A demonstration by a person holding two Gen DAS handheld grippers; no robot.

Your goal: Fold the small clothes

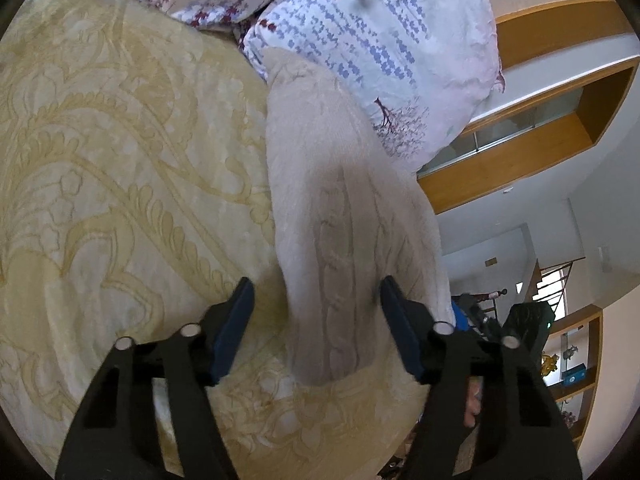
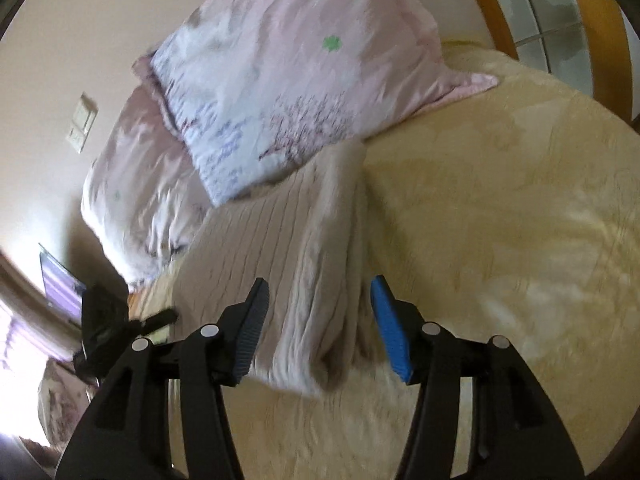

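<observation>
While both claws are held wide apart with nothing between their pads, a beige knitted sweater point(image 1: 344, 216) is seen lying folded on a cream patterned bedspread point(image 1: 120, 152). From the left wrist view, the left gripper point(image 1: 316, 300) is spread open just over the near end of the sweater, whose cable-knit band runs up between the two dark pads; no fabric is pinched. The far end of the sweater is pressed against a flowered pillow point(image 1: 380, 40) at the head end of the bed. From the right wrist view, the right gripper point(image 2: 320, 298) is likewise spread open, and the sweater point(image 2: 288, 248) is seen as a ribbed, layered fold whose near edge lies between the blue pad and the dark pad without being clamped. A pink and white pillow point(image 2: 288, 80) is shown touching the sweater's far end, with a second pillow point(image 2: 136, 184) beside it. The bedspread point(image 2: 500, 220) is spread bare to one side of the sweater. A wooden window frame point(image 1: 560, 28) is seen beyond the bed's edge.
</observation>
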